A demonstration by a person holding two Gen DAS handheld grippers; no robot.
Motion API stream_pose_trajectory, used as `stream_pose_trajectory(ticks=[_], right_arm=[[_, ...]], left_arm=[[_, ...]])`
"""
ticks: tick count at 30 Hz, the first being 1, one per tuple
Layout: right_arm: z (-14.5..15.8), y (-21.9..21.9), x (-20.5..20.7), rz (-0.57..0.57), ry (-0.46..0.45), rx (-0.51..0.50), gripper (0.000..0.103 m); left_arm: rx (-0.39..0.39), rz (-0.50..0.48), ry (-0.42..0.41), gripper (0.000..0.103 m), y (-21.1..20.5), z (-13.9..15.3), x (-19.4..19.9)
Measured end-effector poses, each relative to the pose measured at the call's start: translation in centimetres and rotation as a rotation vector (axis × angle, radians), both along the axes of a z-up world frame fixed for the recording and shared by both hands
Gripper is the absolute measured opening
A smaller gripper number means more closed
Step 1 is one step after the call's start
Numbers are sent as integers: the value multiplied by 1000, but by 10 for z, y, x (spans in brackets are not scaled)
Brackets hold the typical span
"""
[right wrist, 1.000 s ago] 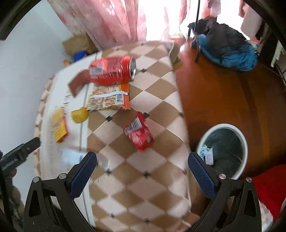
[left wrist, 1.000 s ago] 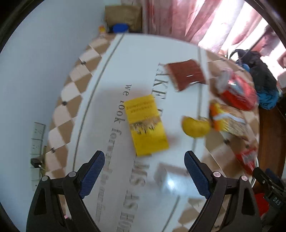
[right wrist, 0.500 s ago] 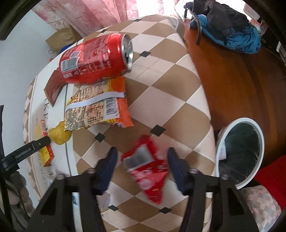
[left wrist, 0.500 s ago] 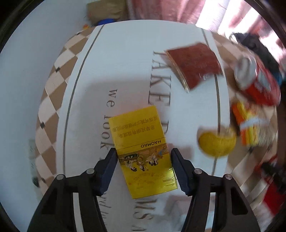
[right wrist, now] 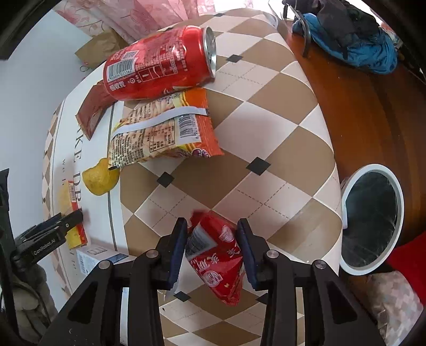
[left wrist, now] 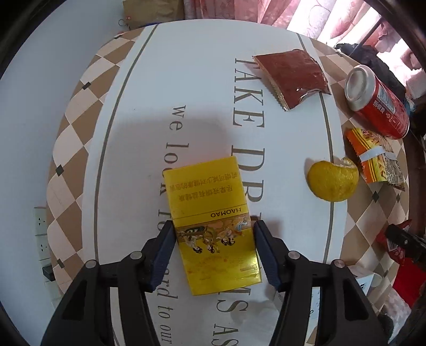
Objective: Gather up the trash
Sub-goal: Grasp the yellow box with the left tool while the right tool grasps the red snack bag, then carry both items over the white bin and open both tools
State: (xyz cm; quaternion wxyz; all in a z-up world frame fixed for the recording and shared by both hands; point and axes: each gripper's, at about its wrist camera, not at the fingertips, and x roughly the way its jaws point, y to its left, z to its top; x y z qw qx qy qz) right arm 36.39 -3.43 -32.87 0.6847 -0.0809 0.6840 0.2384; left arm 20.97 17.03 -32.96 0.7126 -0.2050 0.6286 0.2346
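Note:
My left gripper point(left wrist: 214, 234) is shut on a yellow cigarette box point(left wrist: 210, 223) that lies flat on the table, one finger pressed to each long side. My right gripper point(right wrist: 211, 237) is shut on a red snack wrapper point(right wrist: 217, 255) near the table's front edge. Other trash lies on the table: a red soda can point(right wrist: 159, 65) on its side, an orange snack bag point(right wrist: 165, 130), an orange peel point(left wrist: 332, 181) and a brown wrapper point(left wrist: 291, 75). A white-rimmed trash bin point(right wrist: 371, 221) with a dark liner stands on the floor to the right of the table.
The table has a checkered cloth with a white lettered panel point(left wrist: 199, 93). A small white box point(right wrist: 93, 259) lies near the table's front left. A dark bag with blue cloth point(right wrist: 351, 37) lies on the wooden floor. Pink curtains and a brown paper bag point(left wrist: 151, 10) are behind the table.
Both grippers have come down onto the table. The left closed around the yellow box. The right closed around the red wrapper.

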Motion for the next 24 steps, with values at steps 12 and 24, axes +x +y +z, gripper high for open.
stream_pose_trajectory(ticks=[12, 24], right_arm=[[42, -10, -17, 16, -76, 68, 26], [154, -54, -64, 28, -225, 242, 24]], left_arm=[[224, -51, -121, 55, -52, 97, -34], [298, -155, -365, 55, -136, 225, -36]])
